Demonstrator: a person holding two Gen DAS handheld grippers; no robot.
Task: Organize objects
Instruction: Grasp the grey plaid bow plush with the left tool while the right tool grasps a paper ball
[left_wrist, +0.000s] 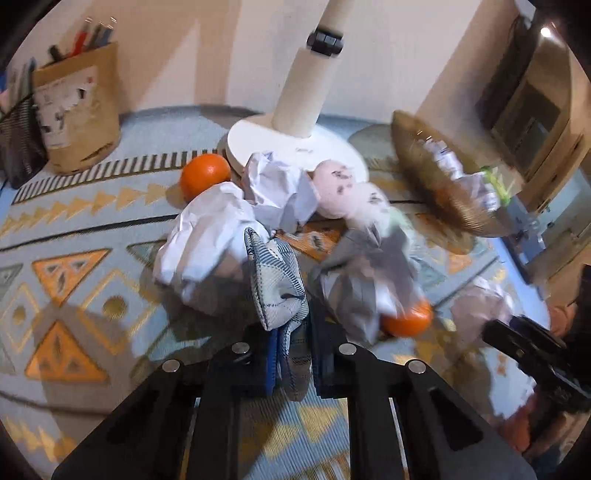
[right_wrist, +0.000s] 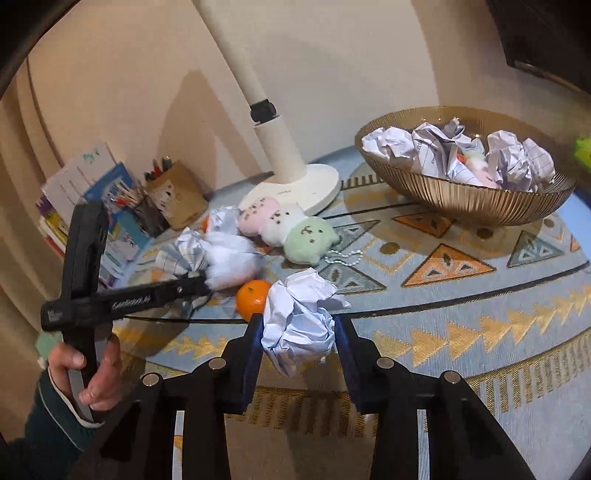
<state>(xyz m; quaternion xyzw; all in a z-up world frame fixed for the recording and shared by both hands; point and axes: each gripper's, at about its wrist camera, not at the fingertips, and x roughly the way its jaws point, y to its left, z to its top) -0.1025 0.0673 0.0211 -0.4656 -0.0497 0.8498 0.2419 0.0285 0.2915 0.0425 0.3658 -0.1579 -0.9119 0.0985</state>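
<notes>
Left wrist view blurred: left gripper seemingly pinching checked paper wad, right gripper clamping crumpled paper ball.

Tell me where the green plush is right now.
In the right wrist view, the green plush lies on the table left of centre, touching the white plush, with the lamp base behind it and the bowl to its right.

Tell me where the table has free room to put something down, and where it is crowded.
Free: the mat in front of the bowl, right of the right gripper, and the mat's left part before the pencil holder. Crowded: around the lamp base, where paper balls, plush toys and oranges lie close together. The bowl is full of paper.
</notes>
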